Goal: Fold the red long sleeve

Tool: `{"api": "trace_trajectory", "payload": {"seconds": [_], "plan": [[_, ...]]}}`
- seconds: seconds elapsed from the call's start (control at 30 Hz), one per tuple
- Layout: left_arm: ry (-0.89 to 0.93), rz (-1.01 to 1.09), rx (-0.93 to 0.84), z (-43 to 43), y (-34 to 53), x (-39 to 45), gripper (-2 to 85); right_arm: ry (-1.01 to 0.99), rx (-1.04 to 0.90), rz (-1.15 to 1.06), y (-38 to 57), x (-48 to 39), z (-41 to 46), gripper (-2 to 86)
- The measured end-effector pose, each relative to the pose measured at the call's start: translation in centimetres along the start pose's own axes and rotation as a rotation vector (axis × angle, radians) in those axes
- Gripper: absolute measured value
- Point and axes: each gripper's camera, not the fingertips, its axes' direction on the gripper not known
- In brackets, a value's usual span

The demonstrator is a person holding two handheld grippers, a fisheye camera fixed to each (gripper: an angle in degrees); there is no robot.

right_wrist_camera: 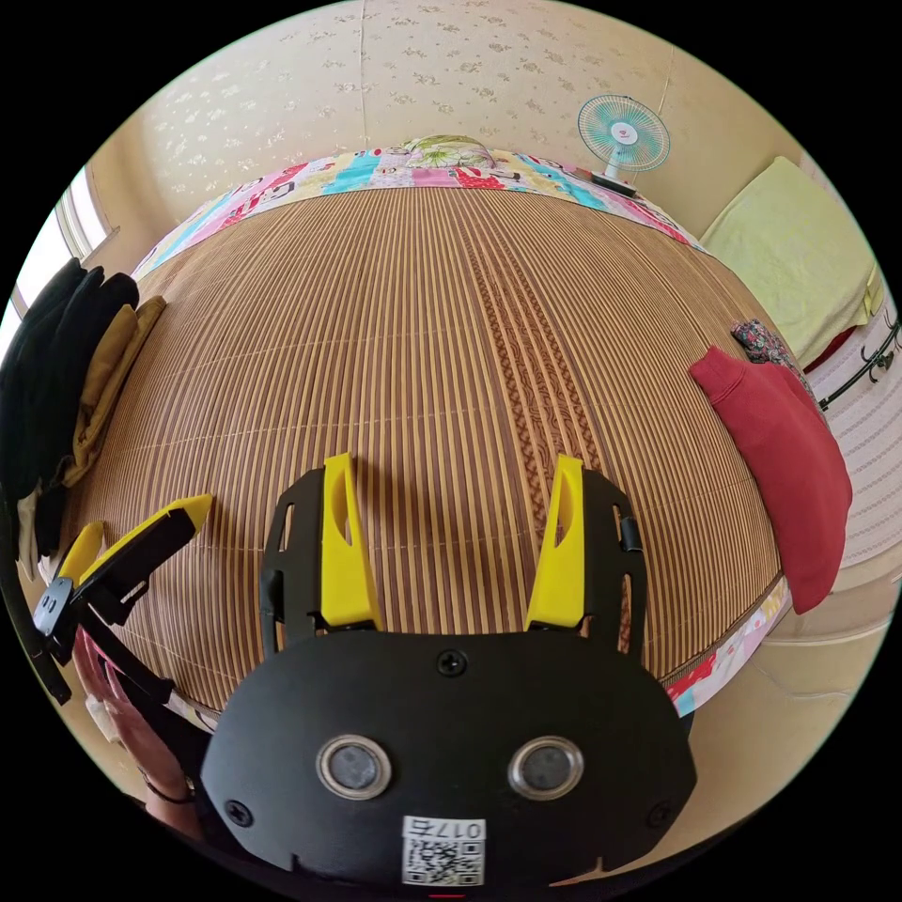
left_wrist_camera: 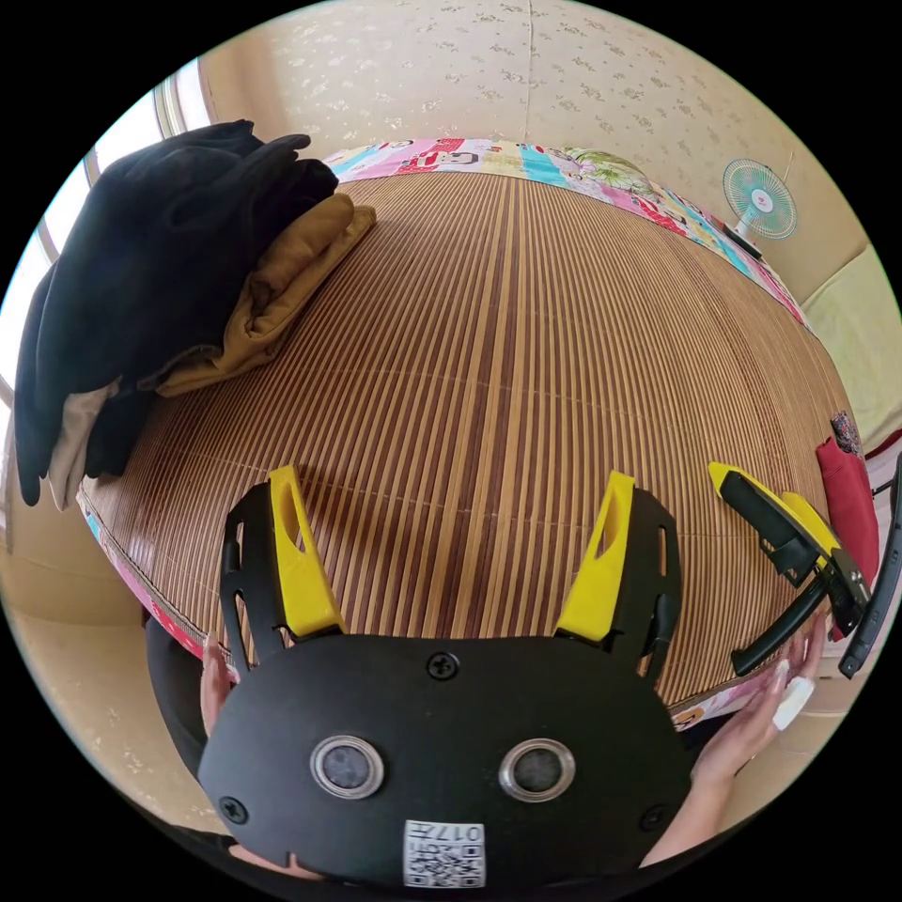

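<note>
Both tools, left tool [left_wrist_camera: 451, 554] and right tool [right_wrist_camera: 451, 540], are hovering released over the bare bamboo mat [right_wrist_camera: 423, 376]. The red long sleeve [right_wrist_camera: 789, 460] is lying folded at the mat's right edge, well apart from them.
</note>
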Motion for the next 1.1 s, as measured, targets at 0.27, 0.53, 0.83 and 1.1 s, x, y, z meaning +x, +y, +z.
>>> {"api": "trace_trajectory", "payload": {"seconds": [0.27, 0.53, 0.83, 1.1], "plan": [[0.0, 0.0, 0.0, -0.3, 0.3, 1.3, 40.7, -0.004, -0.003, -0.006, 0.6, -0.8, 1.2, 27.1], [0.001, -0.001, -0.001, -0.8, 0.7, 2.6, 40.7, -0.008, -0.002, -0.003, 1.5, -1.5, 2.1, 27.0], [0.001, -0.002, -0.001, -1.5, 1.0, 4.1, 40.7, -0.007, -0.001, -0.001, 2.9, -2.2, 3.1, 27.0], [0.002, -0.003, 0.0, -2.4, 1.2, 5.4, 40.7, -0.011, -0.003, 0.001, 4.4, -2.4, 3.6, 27.1]]}}
